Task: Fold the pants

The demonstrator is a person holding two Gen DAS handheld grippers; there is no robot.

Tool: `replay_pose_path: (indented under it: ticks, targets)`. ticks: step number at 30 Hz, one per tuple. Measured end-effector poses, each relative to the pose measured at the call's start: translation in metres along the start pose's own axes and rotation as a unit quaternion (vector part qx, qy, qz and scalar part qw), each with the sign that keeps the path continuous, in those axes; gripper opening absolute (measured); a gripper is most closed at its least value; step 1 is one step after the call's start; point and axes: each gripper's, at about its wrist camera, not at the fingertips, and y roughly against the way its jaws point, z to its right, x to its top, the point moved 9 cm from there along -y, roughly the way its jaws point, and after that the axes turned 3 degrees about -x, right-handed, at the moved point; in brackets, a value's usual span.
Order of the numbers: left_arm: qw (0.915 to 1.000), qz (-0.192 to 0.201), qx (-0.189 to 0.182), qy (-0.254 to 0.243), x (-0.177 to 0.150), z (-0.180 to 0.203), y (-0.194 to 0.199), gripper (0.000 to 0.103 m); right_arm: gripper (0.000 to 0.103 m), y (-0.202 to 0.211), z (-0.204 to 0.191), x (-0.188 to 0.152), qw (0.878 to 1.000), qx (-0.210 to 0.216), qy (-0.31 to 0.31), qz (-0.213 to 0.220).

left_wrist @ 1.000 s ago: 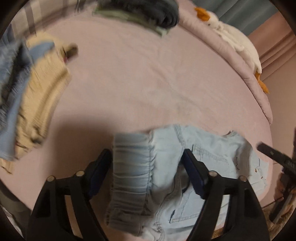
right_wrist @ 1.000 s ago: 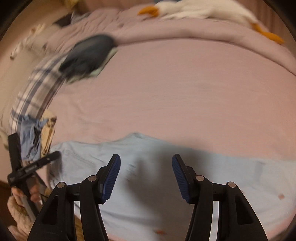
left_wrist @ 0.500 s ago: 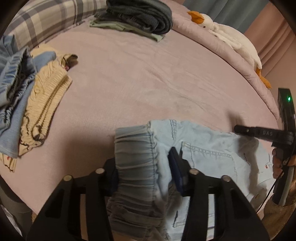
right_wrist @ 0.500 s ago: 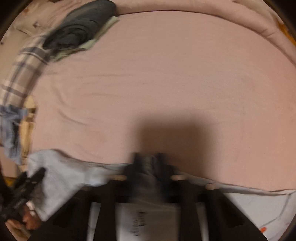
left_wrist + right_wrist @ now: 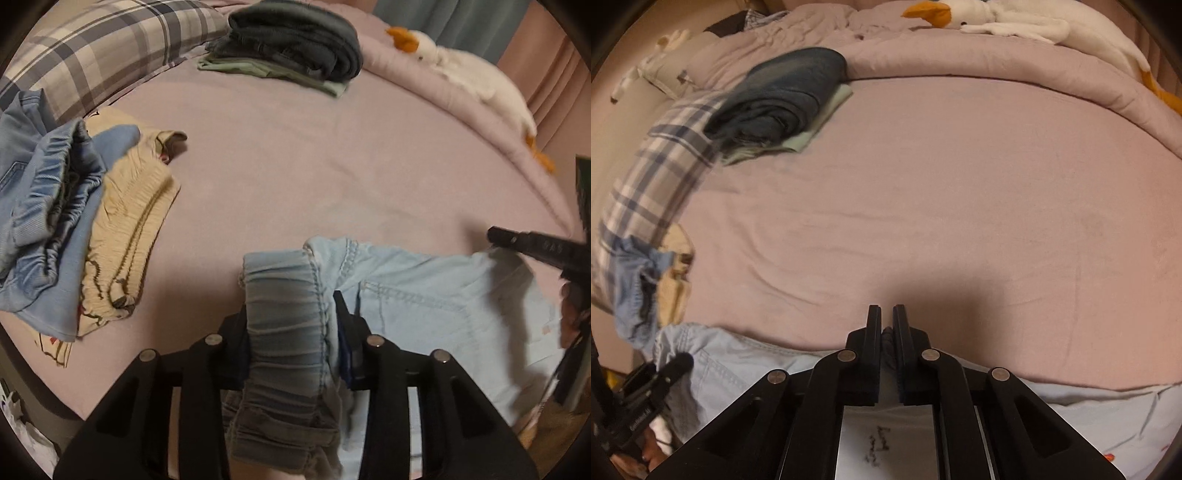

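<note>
Across the pink bed [image 5: 295,155], everything else lies well apart from the light blue pants [image 5: 436,306], which are spread along the bed's near edge. Farthest beyond the pants, a white stuffed goose [image 5: 1027,22] rests on the rolled quilt [image 5: 997,59]; a plaid pillow [image 5: 103,48] sits up and to the pants' left, with a folded dark stack [image 5: 295,44] beside it, and a heap of blue and cream clothes [image 5: 74,229] lies left of the pants, none of it crowding them. On the pants' gathered waistband [image 5: 284,325] the left hand-held gripper [image 5: 291,339] is clamped, both pads pressing the bunched elastic. Over the pants' upper edge the right hand-held gripper [image 5: 886,332] is nearly closed, pinching a small fold of denim. A second ago both stood wide open over the cloth, the waistband loose between the left fingers; the right one has since slid along the pants.
</note>
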Motion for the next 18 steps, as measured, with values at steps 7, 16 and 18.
replay_pose_path:
  ticks: [7, 16, 18]
  targets:
    - [1.0000, -0.005, 0.007, 0.003, -0.001, -0.003, -0.008, 0.049, 0.008, -0.029, 0.004, -0.010, 0.999, -0.032, 0.001, -0.022]
    - [0.9997, -0.009, -0.007, 0.024, -0.006, -0.003, 0.012, 0.052, 0.008, -0.020, 0.000, -0.005, 0.998, -0.060, 0.021, -0.006]
    - [0.9994, -0.015, -0.014, 0.029, -0.012, -0.004, 0.021, 0.055, 0.008, -0.010, 0.004, -0.005, 0.999, -0.052, 0.015, -0.002]
